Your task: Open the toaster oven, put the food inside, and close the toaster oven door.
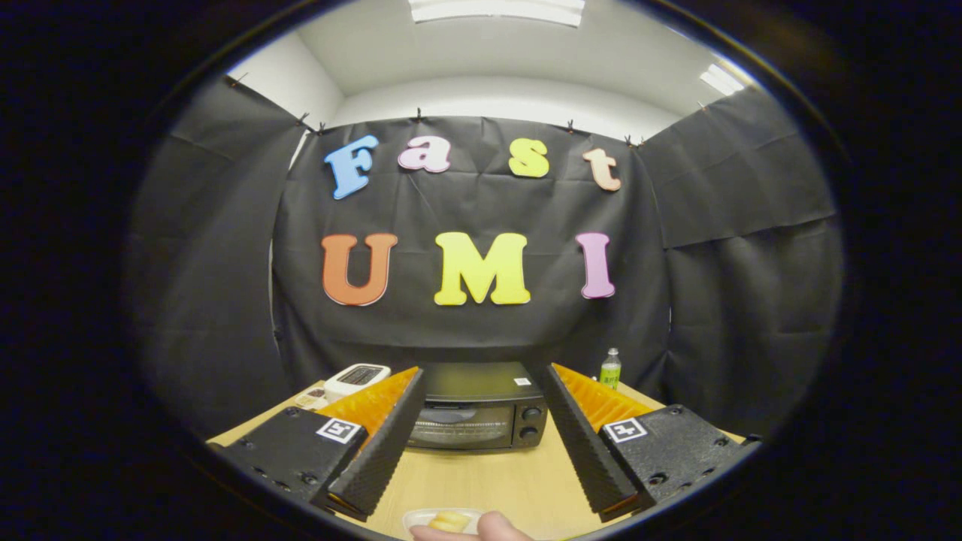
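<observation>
We have the gripper fingers spread wide, holding nothing. The toaster oven sits beyond them on the wooden table, door closed. The food lies in a small dish nearest us, half cut off, with a person's fingertip touching it. Green bottle and white device are partly hidden.

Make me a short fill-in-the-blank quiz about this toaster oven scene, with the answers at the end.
1. The black toaster oven on the light wooden table has its door ____.
2. The gripper has its fingers ____, holding nothing.
3. The small green bottle stands ____ the oven.
4. A hand touches the clear tray of yellow food, which lies ____ the oven.

Answers: closed; open; beside; outside
</observation>
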The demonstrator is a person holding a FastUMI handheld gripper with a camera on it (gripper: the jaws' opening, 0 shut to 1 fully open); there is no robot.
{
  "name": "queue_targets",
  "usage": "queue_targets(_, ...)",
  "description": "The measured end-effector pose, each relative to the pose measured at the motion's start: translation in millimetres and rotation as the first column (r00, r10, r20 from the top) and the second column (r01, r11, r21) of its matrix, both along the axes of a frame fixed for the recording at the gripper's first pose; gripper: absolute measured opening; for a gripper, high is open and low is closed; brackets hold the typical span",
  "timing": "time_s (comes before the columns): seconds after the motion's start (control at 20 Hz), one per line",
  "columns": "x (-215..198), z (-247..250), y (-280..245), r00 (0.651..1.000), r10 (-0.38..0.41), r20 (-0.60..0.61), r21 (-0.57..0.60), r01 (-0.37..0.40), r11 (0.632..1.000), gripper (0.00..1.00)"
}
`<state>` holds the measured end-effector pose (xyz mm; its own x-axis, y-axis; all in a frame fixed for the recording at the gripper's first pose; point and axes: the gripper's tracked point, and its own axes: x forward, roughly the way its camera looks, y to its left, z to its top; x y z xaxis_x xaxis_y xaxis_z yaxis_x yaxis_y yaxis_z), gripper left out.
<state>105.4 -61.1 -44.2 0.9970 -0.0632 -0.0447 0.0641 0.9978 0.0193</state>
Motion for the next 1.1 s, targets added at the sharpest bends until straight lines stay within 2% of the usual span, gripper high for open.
queue_targets(0.15, 52, -5, 9, 0.999, 0.031, -0.028, 0.031, -0.030, 0.999, 1.00)
queue_targets(0.35, 121, -49, 21, 0.985, 0.079, -0.151, 0.017, -0.077, 0.997, 1.00)
queue_targets(0.55, 169, -100, 26, 0.969, 0.067, -0.239, 0.037, -0.060, 0.997, 1.00)
queue_targets(0.8, 202, -145, 36, 0.954, 0.064, -0.294, 0.048, -0.052, 0.997, 1.00)
queue_targets(1.1, 214, -178, 48, 0.938, 0.071, -0.340, 0.036, -0.062, 0.997, 1.00)
